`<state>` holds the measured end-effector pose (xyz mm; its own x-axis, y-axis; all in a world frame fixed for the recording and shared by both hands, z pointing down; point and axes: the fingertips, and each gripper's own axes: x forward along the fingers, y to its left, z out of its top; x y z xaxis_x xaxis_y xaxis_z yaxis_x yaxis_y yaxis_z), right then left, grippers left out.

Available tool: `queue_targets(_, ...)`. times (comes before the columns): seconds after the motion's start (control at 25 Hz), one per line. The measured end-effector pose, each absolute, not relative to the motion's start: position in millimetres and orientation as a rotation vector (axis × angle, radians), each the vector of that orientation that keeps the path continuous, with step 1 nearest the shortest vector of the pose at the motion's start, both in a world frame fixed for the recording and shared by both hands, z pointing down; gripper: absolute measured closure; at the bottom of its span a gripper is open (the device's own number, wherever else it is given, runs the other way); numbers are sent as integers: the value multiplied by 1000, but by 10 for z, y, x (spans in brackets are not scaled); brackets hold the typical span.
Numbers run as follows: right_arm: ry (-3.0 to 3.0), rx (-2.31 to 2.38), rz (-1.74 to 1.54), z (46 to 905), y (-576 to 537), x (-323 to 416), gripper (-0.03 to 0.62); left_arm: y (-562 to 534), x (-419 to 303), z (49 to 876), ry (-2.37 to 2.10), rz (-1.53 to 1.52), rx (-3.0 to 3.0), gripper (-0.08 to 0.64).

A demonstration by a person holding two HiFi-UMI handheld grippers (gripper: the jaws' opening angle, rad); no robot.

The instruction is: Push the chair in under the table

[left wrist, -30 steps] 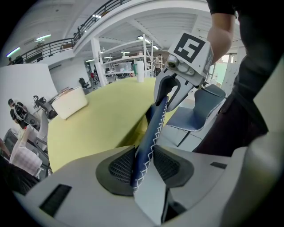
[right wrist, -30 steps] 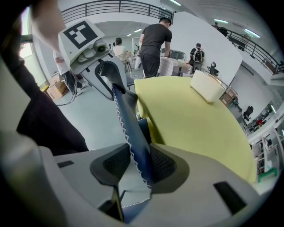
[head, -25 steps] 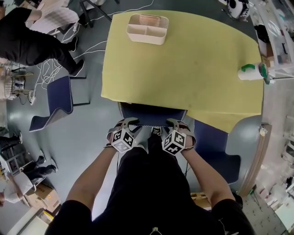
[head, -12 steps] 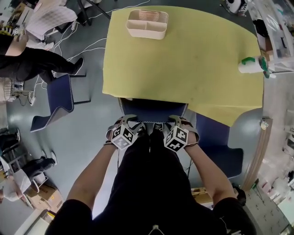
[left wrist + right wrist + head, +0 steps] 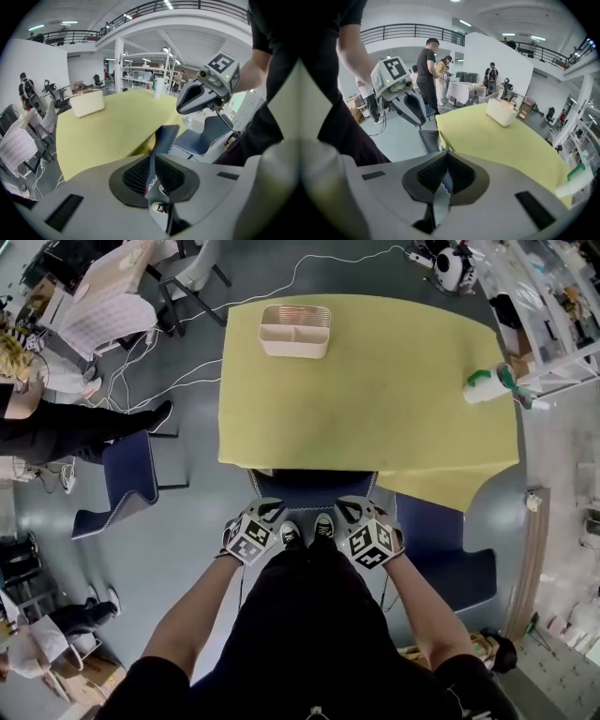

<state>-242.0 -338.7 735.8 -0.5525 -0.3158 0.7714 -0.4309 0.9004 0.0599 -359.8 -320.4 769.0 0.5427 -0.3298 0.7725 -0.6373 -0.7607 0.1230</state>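
The chair stands tucked under the near edge of the yellow surface. Only its back and a strip of seat show, just ahead of and below both tongs. The left tongs hang near the left end of its back and the right tongs near the right end, with the person's shoes between them. Both have just been closing. The right tongs are pressed together and the left ones are down to a thin slit, and neither pinches anything. In each gripper view the chair's stitched edge is only seen through the slit, beyond the pads.

The chair is covered in dark navy, with a white zigzag stitch running round its rim. The surface is matte, plain yellow and rounded at its corners. On its far side sits a cream caddy split into compartments, and at its right edge is a white bottle with a green cap. The tongs are smooth grey plastic with black ribbed pads, and each carries a cube of black-and-white square markers. A second navy chair stands just right of the first on the grey floor.

A second ago the tongs were spread at the chair's back edge. Now they are drawn together and sit back from it, beside the shoes.
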Motion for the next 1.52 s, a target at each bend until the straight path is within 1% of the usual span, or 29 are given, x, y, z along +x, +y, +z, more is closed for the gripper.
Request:
queue_targets(0.08,-2262,532,143,7184,-3379,-2541,576,-3241,-3615,7526,-823,1022,2404,540)
queue_targets(0.16,-2301,540,149,7044,-3377,-2634,577,-3265,-3608,7317,-841,977,2428,551)
queue_targets(0.68,-2329,665,77,6486,-3645,-2869,577,-3347,-3668,6614,-946,852,2602,551)
queue_targets(1.0,-2402,773,118,6072,-3801,-2878,578,-3490,-3666,6032,-1011,762,2716,551)
queue_targets(1.2,-2494,868,158,5703,-3944,-2906,578,-3586,-3635,5662,-1029,585,2743,551)
queue_targets(1.4,-2598,932,295,5410,-4048,-2939,578,-3655,-3633,5316,-977,369,2717,552)
queue_targets(1.52,-2648,936,304,5272,-4011,-2977,578,-3675,-3656,5152,-974,252,2708,552)
